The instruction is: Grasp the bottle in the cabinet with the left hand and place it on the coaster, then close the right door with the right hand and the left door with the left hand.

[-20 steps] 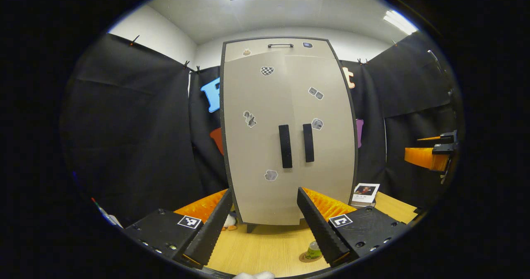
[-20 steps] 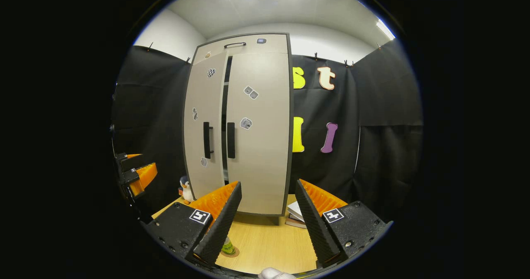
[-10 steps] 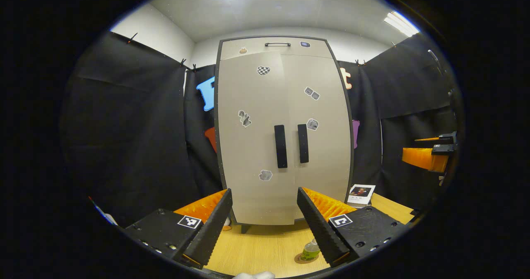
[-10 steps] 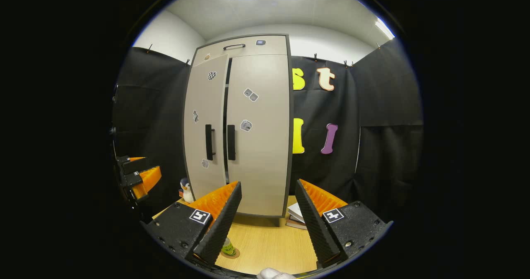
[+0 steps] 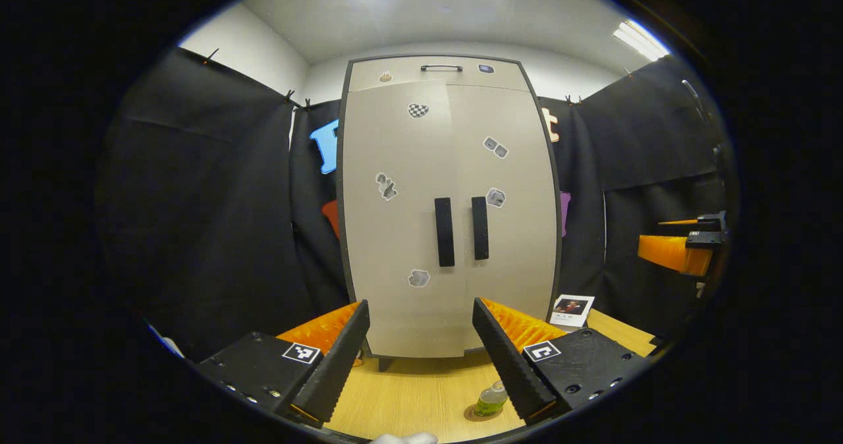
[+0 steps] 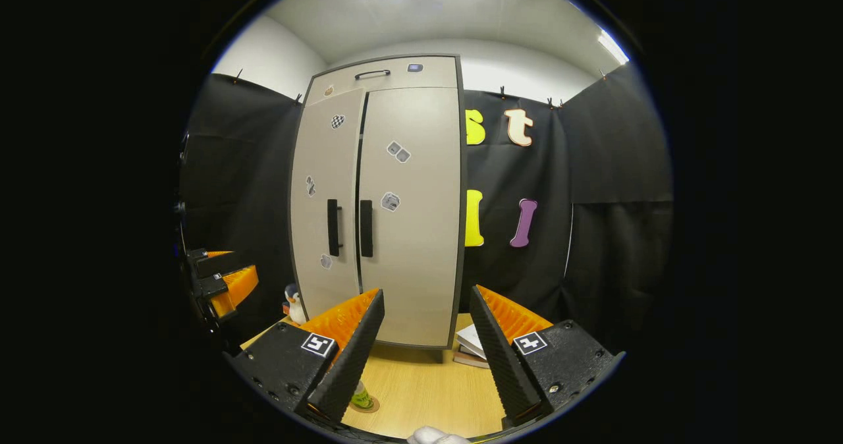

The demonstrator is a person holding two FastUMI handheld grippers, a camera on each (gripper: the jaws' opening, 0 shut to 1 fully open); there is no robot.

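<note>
Standing on its coaster (image 5: pixel 475 414), the bottle (image 5: pixel 490 399) seems placed; both grippers' fingers (image 5: pixel 342 358) are wide, holding nothing, cabinet (image 5: pixel 448 207) doors nearly shut.

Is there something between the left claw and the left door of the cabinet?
Nothing visible does. The left claw is open and empty, facing the left door across bare table; the bottle stands lower right on its coaster.

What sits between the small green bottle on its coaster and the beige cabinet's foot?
Bare wooden tabletop: in the left gripper view, nothing stands between the green bottle on its round coaster and the beige cabinet.
</note>
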